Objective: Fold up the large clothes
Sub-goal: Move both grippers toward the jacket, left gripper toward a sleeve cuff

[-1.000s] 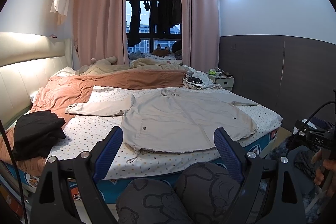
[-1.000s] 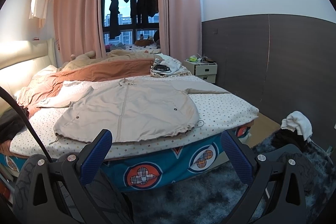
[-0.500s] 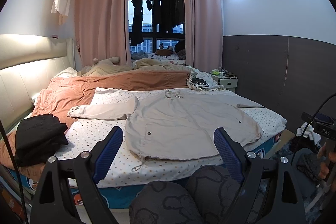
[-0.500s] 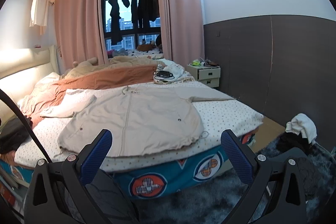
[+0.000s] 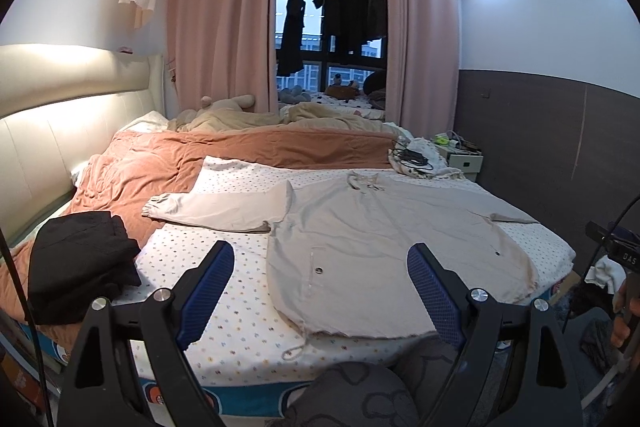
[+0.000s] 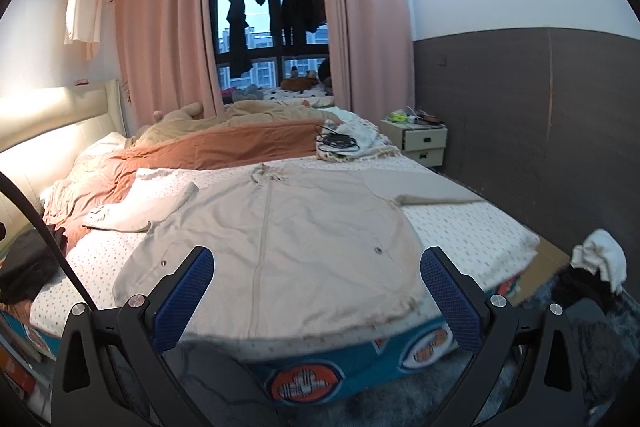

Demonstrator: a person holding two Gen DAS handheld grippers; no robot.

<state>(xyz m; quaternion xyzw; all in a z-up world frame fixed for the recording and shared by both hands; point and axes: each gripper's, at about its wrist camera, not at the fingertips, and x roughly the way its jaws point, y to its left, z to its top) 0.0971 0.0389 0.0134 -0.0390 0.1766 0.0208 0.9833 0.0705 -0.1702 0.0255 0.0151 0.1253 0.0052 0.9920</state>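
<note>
Jacket [image 5: 384, 239] first: it lies spread flat, front up, on the spotted sheet [image 5: 224, 311] of the bed, hem toward the foot edge, one sleeve [image 5: 224, 207] stretched toward the headboard side and the other toward the wall side. Both claws hover short of the hem, apart from the cloth. The left claw [image 5: 320, 291] stands wide open and holds nothing; the right claw [image 6: 316, 297] is likewise wide open and empty. Folding looks not yet begun. A good start, I judge, is to bring each claw down on its own sleeve or hem corner, pinch only the jacket and not the sheet beneath, then lift both sides evenly so the fold lands straight along the zip [image 6: 264, 227].
</note>
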